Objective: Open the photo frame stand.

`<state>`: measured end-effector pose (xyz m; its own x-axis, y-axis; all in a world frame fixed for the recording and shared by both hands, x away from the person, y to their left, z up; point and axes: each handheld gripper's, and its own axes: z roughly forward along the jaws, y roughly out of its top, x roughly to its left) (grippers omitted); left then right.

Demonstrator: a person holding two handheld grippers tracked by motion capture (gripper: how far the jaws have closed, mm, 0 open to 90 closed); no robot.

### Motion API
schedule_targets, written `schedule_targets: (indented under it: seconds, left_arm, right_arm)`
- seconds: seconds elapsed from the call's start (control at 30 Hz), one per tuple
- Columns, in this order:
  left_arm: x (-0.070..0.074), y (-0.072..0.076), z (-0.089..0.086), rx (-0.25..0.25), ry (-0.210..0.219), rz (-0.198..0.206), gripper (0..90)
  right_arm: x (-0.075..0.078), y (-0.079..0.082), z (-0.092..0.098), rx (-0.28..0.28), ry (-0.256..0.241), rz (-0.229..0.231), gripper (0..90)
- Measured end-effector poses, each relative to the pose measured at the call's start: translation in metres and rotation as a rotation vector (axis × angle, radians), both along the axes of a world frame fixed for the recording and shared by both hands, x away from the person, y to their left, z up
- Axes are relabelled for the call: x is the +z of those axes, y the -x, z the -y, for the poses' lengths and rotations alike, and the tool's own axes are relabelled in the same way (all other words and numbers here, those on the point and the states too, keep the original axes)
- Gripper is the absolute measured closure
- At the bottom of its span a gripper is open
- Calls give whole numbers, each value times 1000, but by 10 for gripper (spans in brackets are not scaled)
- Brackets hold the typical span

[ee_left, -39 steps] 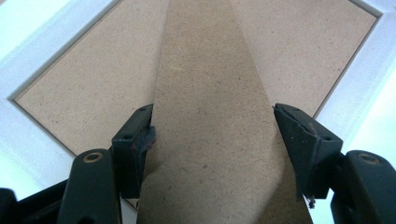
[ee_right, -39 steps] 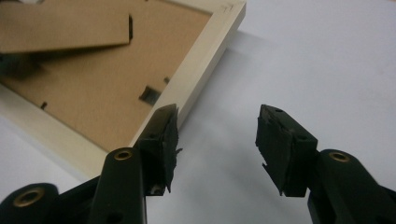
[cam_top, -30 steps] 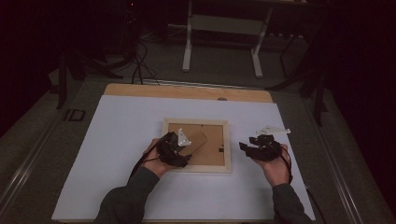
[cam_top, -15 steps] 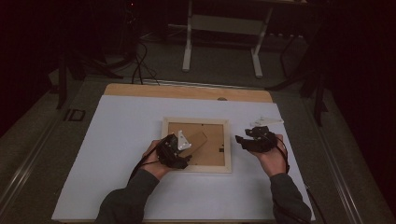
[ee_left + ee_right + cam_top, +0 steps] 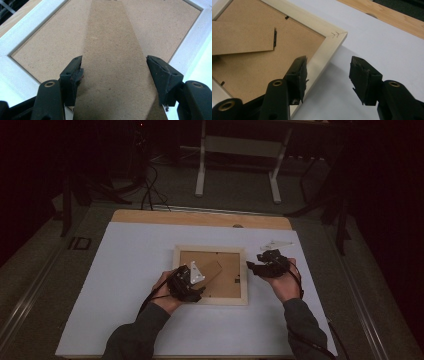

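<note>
Two tools are over the white-covered counter, one in each hand. A pale wooden picture frame lies face down at the middle of the counter, brown backing board up, with its easel stand lifted off the board. The left tool sits over the frame's near left corner, jaws spread wide on either side of the stand; the left jaw looks to touch the stand's edge, the right jaw stands just clear of it. Over on the right, the right tool hovers at the frame's right side, jaws wide apart and holding nothing, one jaw above the frame's rail, the other above bare counter. A small white piece lies far right of the frame.
</note>
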<state>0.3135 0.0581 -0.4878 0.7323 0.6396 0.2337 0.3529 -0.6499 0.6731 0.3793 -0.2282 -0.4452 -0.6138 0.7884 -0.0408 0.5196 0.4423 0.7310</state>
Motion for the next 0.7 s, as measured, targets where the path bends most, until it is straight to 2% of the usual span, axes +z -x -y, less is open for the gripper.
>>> schedule_targets:
  seconds: [0.2,0.37,0.43,0.57,0.7]
  left_arm:
    - [0,3,0,-5,-9,23,355]
    - [0,6,0,-2,-8,43,356]
    - [0,7,1,-4,-12,49,356]
    - [0,9,1,-5,-16,58,356]
    - [0,10,1,-9,-25,71,355]
  right_arm:
    - [-2,-6,-6,9,9,-11,474]
    - [-6,-10,-8,8,-10,-23,475]
    - [-7,-14,-7,5,-29,-38,474]
    - [-12,-20,-8,-2,-25,-78,472]
    - [-18,-27,-6,-15,-61,-123,468]
